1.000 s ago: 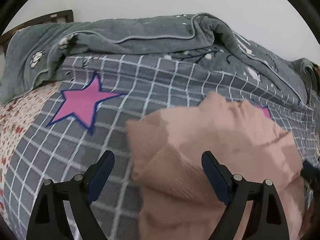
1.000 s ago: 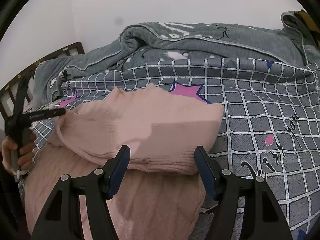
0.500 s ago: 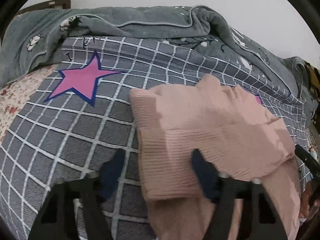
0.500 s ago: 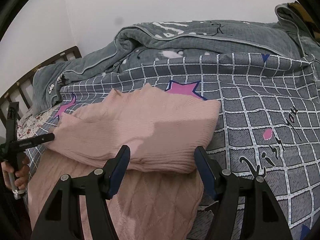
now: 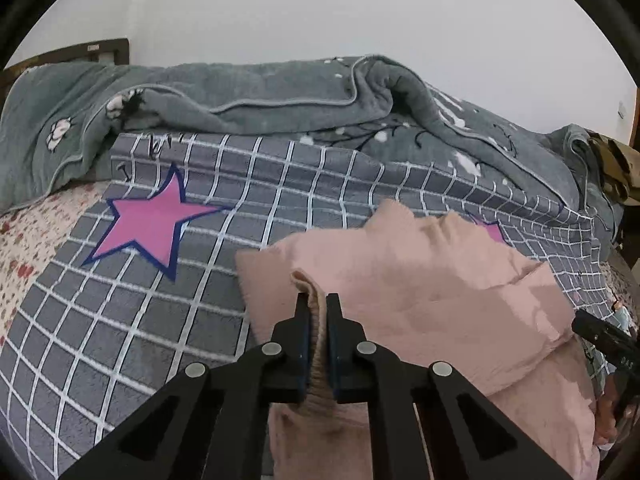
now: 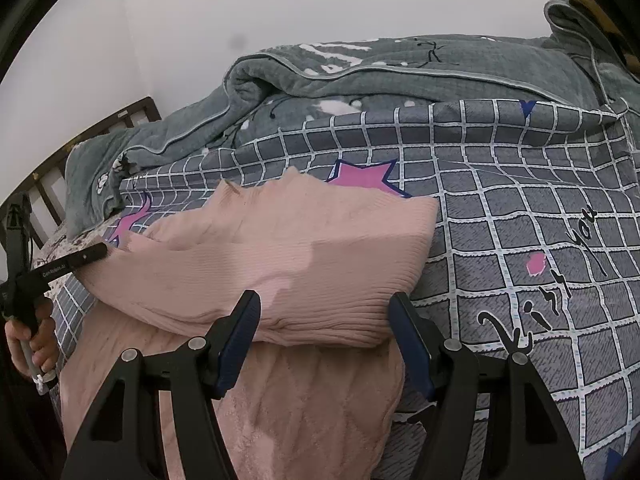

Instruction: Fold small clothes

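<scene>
The left gripper point(image 5: 318, 312) has its jaws closed on a raised fold of the pink sweater point(image 5: 420, 292). The sweater lies on a grey checked sheet point(image 5: 120, 340) with a pink star point(image 5: 152, 224). Behind it a grey blanket point(image 5: 280, 100) is bunched along the wall.

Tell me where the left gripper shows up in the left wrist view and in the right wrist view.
Left wrist view: left gripper at bottom centre, shut on a raised edge of the pink sweater.
Right wrist view: left gripper at the left edge, its tip at the pink sweater's left side.
Shared landmark: the pink star on the grey grid blanket.
</scene>
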A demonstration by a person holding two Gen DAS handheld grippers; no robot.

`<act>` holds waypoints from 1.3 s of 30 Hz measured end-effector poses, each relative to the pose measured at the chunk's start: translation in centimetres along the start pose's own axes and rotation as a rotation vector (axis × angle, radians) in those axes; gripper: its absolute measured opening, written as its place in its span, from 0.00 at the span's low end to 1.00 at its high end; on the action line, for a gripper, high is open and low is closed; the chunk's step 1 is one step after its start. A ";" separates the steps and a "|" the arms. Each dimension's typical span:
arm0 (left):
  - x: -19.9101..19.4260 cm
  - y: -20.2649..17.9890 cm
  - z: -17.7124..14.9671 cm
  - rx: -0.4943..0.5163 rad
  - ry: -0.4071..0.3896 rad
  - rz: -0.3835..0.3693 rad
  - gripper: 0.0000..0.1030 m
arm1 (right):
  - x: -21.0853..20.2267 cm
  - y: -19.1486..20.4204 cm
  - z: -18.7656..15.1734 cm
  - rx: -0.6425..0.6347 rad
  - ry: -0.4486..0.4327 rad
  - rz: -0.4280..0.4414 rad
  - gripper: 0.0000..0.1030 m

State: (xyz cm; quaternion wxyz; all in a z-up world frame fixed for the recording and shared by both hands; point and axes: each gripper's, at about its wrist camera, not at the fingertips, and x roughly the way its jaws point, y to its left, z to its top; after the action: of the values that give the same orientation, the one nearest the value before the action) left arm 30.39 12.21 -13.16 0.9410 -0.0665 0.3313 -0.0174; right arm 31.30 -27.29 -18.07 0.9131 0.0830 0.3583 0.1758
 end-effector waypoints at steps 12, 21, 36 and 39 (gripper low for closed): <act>2.3 0.6 1.7 -0.044 -0.029 -0.023 0.07 | 0.3 1.9 2.2 -0.173 -0.036 -0.154 0.70; 4.8 0.8 -1.5 0.016 0.070 0.074 0.22 | 4.2 -1.5 1.7 -0.050 0.135 -0.213 0.58; 5.8 -0.8 -2.0 0.099 0.074 0.206 0.44 | 5.2 -1.0 1.6 -0.084 0.148 -0.292 0.55; 5.8 -0.5 -2.0 0.082 0.075 0.188 0.44 | 5.2 -0.4 1.6 -0.112 0.144 -0.316 0.55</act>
State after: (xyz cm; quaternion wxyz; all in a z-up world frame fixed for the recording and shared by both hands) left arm 33.69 11.03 -18.19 0.9273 0.0043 0.3702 0.0548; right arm 36.03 -25.71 -20.31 0.9046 -0.0381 0.4210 0.0551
